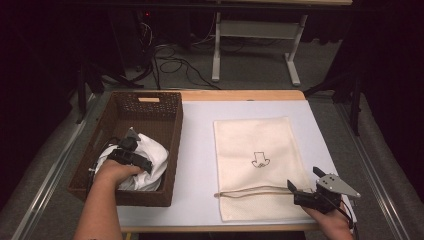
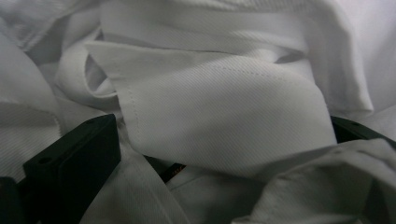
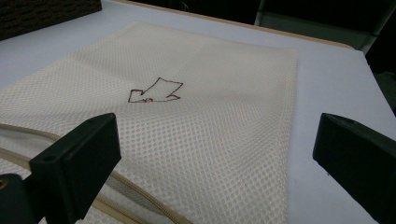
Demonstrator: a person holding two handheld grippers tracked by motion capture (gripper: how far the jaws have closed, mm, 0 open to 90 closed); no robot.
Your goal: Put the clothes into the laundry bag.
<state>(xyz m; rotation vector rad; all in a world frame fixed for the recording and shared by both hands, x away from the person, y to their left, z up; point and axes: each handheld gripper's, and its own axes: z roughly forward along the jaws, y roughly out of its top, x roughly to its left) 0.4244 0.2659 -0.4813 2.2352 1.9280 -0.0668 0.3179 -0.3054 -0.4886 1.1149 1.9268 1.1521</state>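
A brown wicker basket point(image 1: 173, 127) stands at the table's left with a crumpled white garment point(image 1: 152, 150) inside. My left gripper point(image 1: 132, 152) is pushed down into that garment. In the left gripper view its jaws stand apart with a stitched fold of the white garment point(image 2: 224, 93) bulging between them, so the left gripper point(image 2: 219, 126) is open. A cream mesh bag point(image 1: 255, 140) lies flat on the mat, marked with a drawn arrow point(image 1: 260, 160). My right gripper point(image 1: 305, 179) hovers open over the bag's near right corner, close to its zipper point(image 1: 250, 191). The right gripper point(image 3: 217, 123) holds nothing above the mesh bag point(image 3: 187, 60).
A pale mat point(image 1: 197, 150) covers the wooden table, with bare mat between basket and bag. The basket corner point(image 3: 46, 14) shows far left in the right gripper view. Behind the table are a white desk frame point(image 1: 216, 50) and floor cables point(image 1: 175, 62).
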